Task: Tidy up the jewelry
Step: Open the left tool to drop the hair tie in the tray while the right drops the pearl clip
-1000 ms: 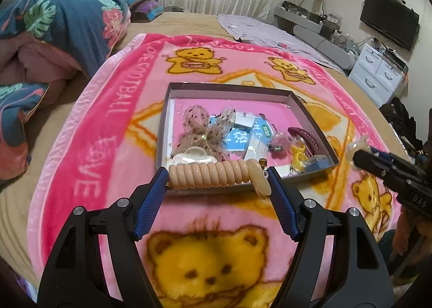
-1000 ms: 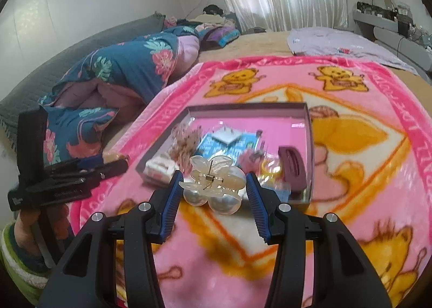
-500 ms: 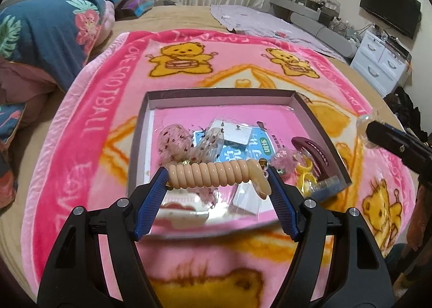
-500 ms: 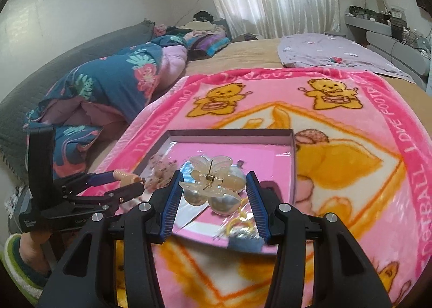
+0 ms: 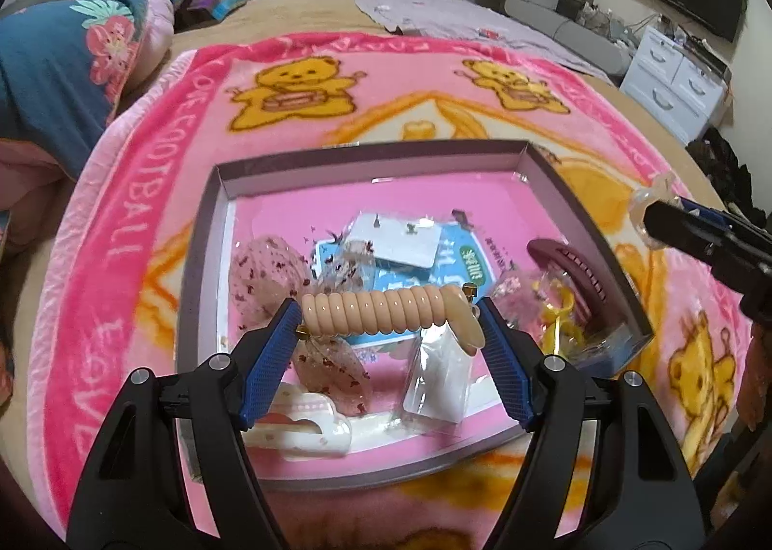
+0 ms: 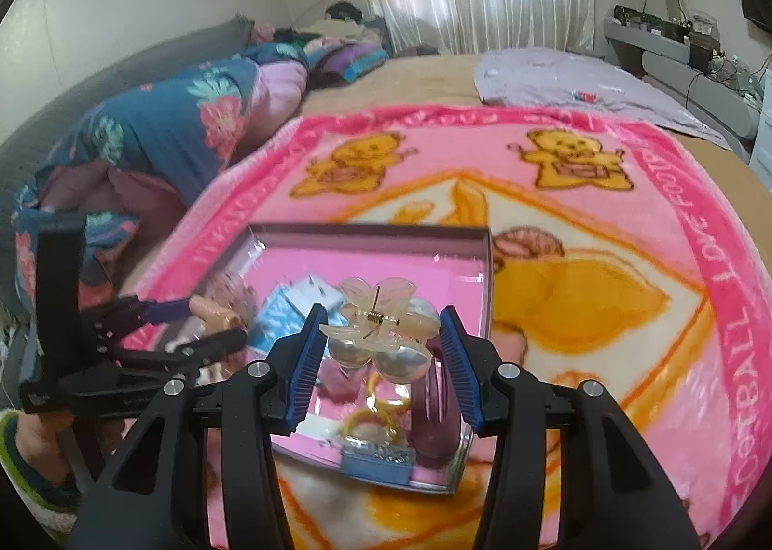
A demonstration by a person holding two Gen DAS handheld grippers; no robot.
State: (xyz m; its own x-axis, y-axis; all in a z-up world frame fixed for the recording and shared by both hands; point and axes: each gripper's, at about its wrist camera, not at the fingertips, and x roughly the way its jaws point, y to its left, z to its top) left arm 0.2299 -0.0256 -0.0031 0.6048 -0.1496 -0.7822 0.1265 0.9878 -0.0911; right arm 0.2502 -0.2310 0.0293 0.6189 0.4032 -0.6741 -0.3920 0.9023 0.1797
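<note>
Both grippers have advanced over my tray (image 5: 574, 212): left gripper (image 5: 388, 325) clamps the coil hair tie (image 5: 381, 311) crosswise, right gripper (image 6: 381, 333) clamps the butterfly clip (image 6: 379, 313), tray floor at 12 o'clock.

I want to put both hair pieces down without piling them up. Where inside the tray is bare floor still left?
The tray is bare along its far wall, from the far-left corner to the far-right corner, behind the white card. The near half is crowded: speckled scrunchie, clear packet, maroon clip. The left gripper holds the spiral tie, the right gripper the butterfly clip.
</note>
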